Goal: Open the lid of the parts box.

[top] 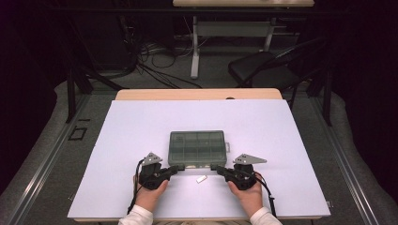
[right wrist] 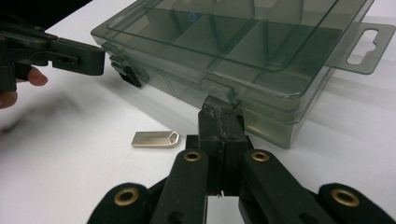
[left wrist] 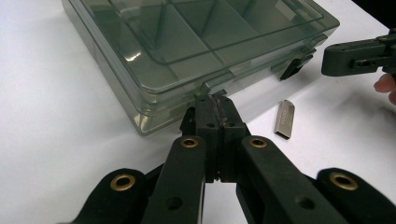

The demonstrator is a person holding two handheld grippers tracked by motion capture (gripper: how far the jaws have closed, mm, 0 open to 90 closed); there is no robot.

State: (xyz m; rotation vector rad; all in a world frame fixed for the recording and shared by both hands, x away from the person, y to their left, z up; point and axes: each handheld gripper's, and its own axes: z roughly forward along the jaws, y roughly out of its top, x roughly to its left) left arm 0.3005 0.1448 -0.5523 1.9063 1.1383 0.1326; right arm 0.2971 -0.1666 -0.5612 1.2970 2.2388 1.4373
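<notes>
A translucent grey-green compartment box (top: 197, 148) lies closed in the middle of the white table top (top: 141, 126). Its front edge faces me and a hang tab (right wrist: 364, 46) sticks out of one side. My left gripper (top: 176, 168) is shut, its tips (left wrist: 215, 100) against a latch tab on the box's front edge (left wrist: 154, 100). My right gripper (top: 217, 167) is also shut, its tips (right wrist: 219, 105) just under the other front latch tab (right wrist: 217, 88). A small silver USB stick (top: 201, 179) lies on the table between the two grippers, near the box front (left wrist: 284, 119) (right wrist: 155, 139).
The white top ends just behind my hands at the near edge (top: 197, 218). Beyond the far wooden edge (top: 197, 93) stand a black folding chair (top: 263, 65), a desk leg (top: 194, 47) and floor cables (top: 155, 61). The box's compartments look empty.
</notes>
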